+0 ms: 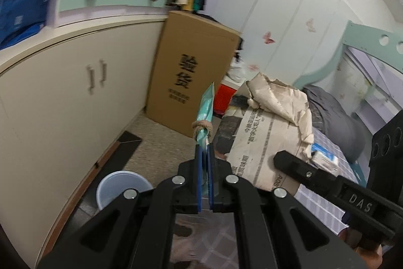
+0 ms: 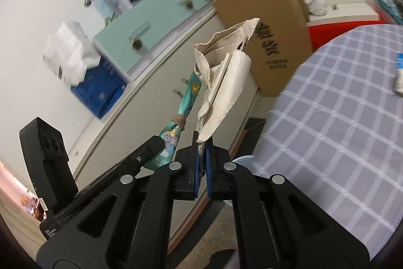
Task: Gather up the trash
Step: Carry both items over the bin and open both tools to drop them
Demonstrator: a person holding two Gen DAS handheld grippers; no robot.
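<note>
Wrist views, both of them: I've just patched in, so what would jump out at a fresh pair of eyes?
Each gripper holds trash: the left gripper is shut on a teal wrapper tied with a band, the right gripper on crumpled beige paper, both raised in front of the cream cabinet. A tall cardboard box leans beside that cabinet. On the floor below sits a pale blue bin.

The left gripper point(image 1: 204, 151) is angled downward, its jaws clamped on a teal wrapper point(image 1: 207, 102); the right gripper point(image 2: 202, 143) is likewise tilted down, jaws pinched on crumpled paper point(image 2: 223, 82); both are held side by side.
</note>
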